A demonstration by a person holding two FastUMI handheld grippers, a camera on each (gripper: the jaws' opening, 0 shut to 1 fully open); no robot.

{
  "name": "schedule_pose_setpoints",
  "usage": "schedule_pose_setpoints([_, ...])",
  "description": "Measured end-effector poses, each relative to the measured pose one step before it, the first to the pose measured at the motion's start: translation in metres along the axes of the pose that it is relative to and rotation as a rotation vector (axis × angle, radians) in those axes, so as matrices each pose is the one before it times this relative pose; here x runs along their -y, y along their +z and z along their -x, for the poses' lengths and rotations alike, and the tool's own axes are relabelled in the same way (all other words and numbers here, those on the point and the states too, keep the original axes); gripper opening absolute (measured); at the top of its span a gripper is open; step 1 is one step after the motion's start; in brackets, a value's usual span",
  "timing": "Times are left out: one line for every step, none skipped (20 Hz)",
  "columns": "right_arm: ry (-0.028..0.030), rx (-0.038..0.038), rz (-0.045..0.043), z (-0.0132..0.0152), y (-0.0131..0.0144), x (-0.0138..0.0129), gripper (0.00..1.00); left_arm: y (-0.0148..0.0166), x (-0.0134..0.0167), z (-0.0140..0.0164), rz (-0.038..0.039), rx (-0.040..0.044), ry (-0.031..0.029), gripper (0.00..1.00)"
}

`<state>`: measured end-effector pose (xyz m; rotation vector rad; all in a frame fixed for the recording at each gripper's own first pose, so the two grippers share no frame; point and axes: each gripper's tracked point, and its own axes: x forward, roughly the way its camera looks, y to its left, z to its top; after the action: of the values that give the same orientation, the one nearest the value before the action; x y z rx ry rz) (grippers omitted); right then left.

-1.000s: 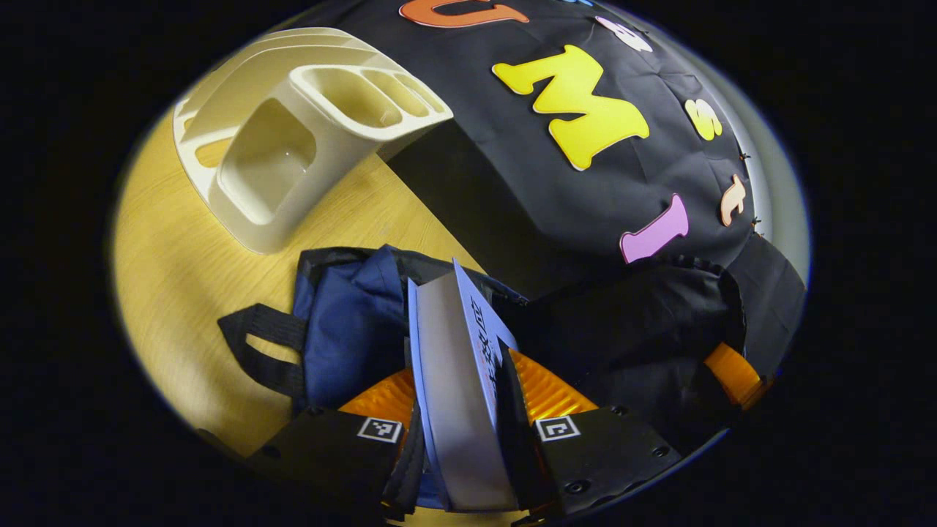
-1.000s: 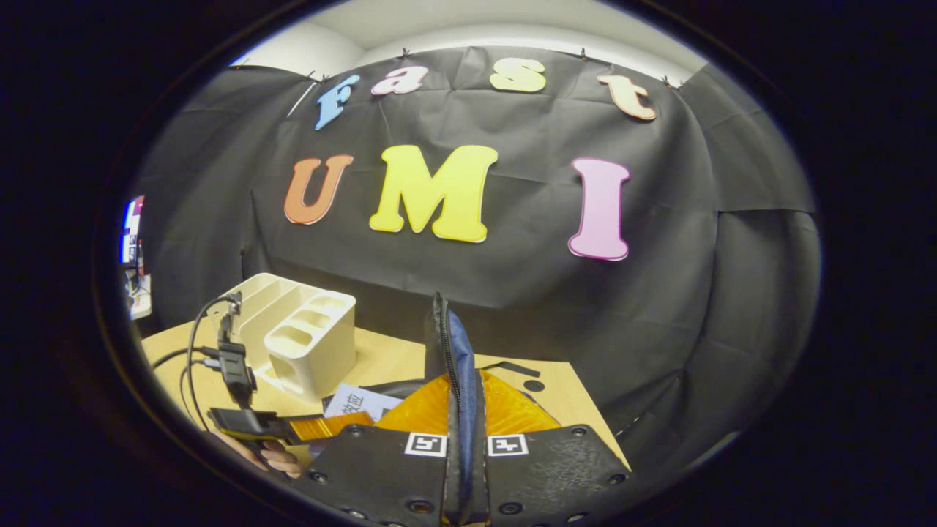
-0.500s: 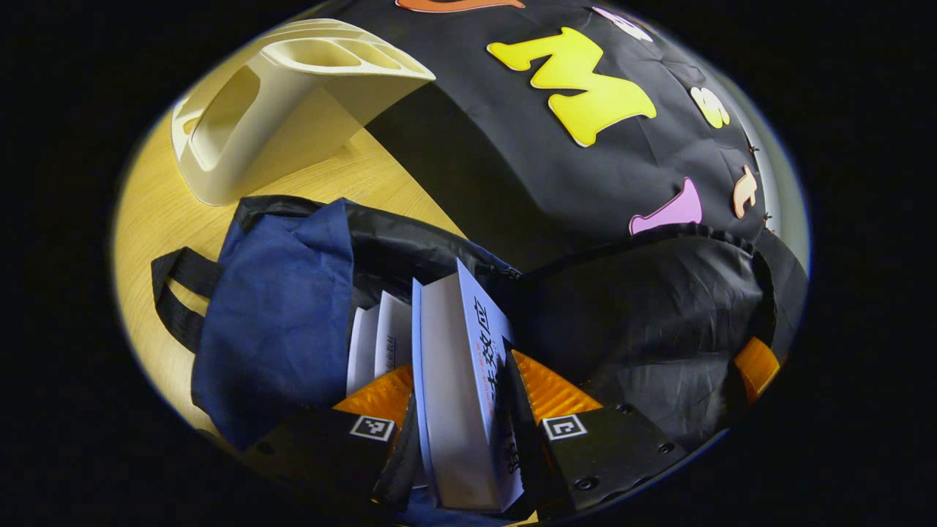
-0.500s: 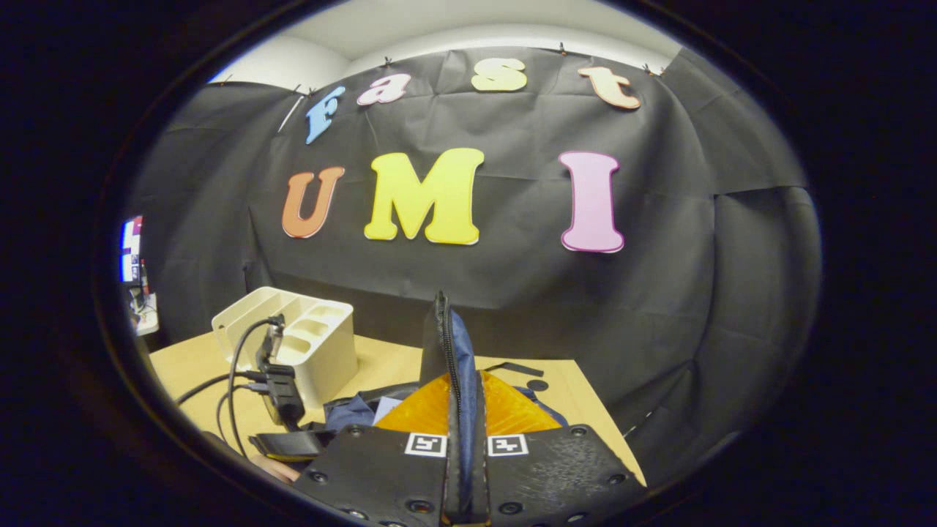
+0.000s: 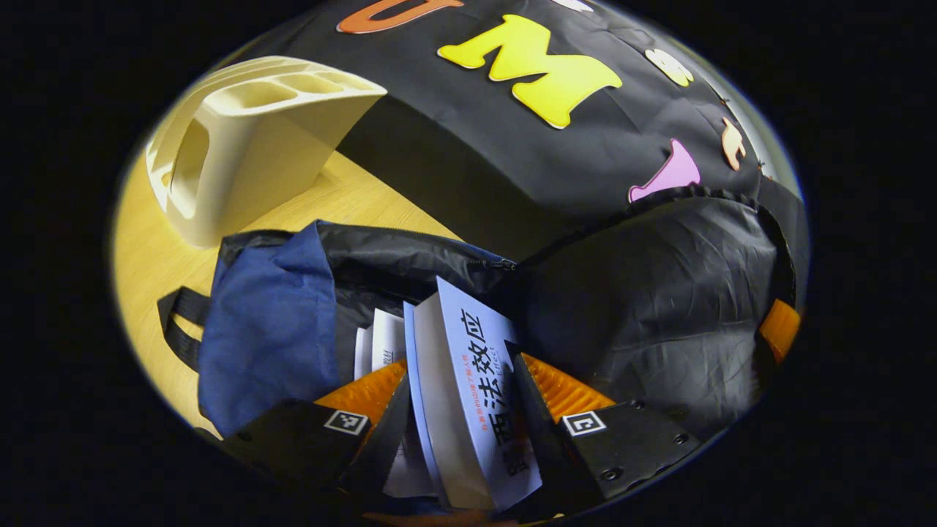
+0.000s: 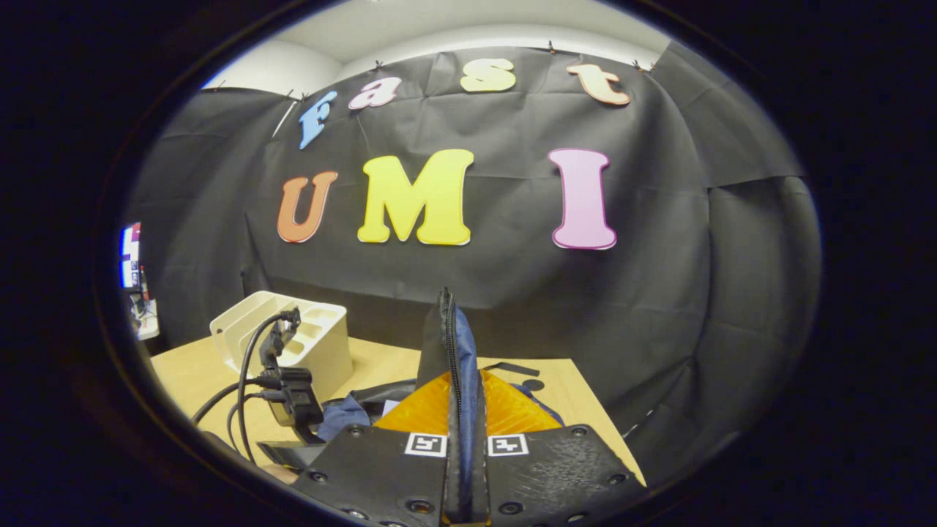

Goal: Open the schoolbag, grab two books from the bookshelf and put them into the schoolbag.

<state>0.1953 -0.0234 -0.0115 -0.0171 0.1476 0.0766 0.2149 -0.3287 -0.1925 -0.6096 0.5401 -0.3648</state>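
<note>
The navy schoolbag (image 5: 271,322) lies open on the wooden table (image 5: 146,256), its dark lining showing. My left gripper (image 5: 457,377) is shut on a thick book (image 5: 476,380) with a pale cover and black characters, held upright in the bag's mouth. A second book (image 5: 381,344) stands inside the bag just to its left. In the right gripper view, my right gripper (image 6: 463,391) is shut on the bag's zippered flap edge (image 6: 455,329), holding it up. The left gripper (image 6: 293,395) with its cables shows at the lower left there.
The cream plastic bookshelf (image 5: 241,139) stands on the table behind the bag, seen too as the bookshelf (image 6: 315,340) in the right gripper view. A black strap (image 5: 179,326) of the bag trails left on the table. The black cloth wall stands close behind.
My left gripper has gone lower and nearer to the bag's mouth with the book, and the second book inside came into sight. The right gripper keeps the flap raised.
</note>
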Motion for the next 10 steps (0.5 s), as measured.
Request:
schedule_pose_setpoints([-0.01083,-0.00467,-0.00095,0.00071,-0.00187,0.00179,0.06,0.00190,-0.00056,0.00148,-0.04256,0.00698,0.01172,0.84])
schedule_pose_setpoints([-0.01367,-0.00365,0.00033,0.00034,-0.00238,0.00292,0.06,0.00065,-0.00236,0.00138,-0.02580,-0.00023,0.01053,0.88])
schedule_pose_setpoints([-0.00487,-0.00322,-0.00404,0.00070,-0.00083,0.00048,0.06,0.00154,-0.00325,0.00338,-0.02083,0.00119,0.01551,0.90])
schedule_pose_setpoints([0.00495,-0.00971,-0.00887,0.00163,-0.00375,-0.00178,0.06,0.00308,-0.00810,0.00230,-0.03158,0.01153,0.03369,0.91])
schedule_pose_setpoints([-0.00026,-0.01148,-0.00523,0.00109,-0.00360,-0.00075,0.10,0.00475,-0.01000,0.00229,-0.02271,0.01351,0.02826,0.91])
schedule_pose_setpoints([-0.00865,-0.00366,0.00106,-0.00020,-0.00151,0.00159,0.07,0.00366,-0.00532,0.00148,-0.00342,0.00849,0.00974,1.00])
schedule_pose_setpoints([-0.01244,-0.00455,0.00134,-0.00017,-0.00229,0.00213,0.07,0.00389,-0.00772,0.00395,-0.00127,0.00704,0.02434,0.98])
schedule_pose_setpoints([-0.01640,0.00164,-0.00070,0.00109,-0.00072,0.00188,0.07,0.00332,-0.00920,0.00375,-0.00738,0.00762,0.02454,0.98])
schedule_pose_setpoints([-0.01340,0.00031,0.00033,0.00153,-0.00159,0.00241,0.13,0.00251,-0.00667,0.00357,-0.01369,0.00673,0.00898,0.98])
schedule_pose_setpoints([-0.00840,-0.00543,-0.00066,0.00251,-0.00318,0.00057,0.13,0.00285,-0.00754,0.00552,-0.01126,0.00565,0.01195,0.97])
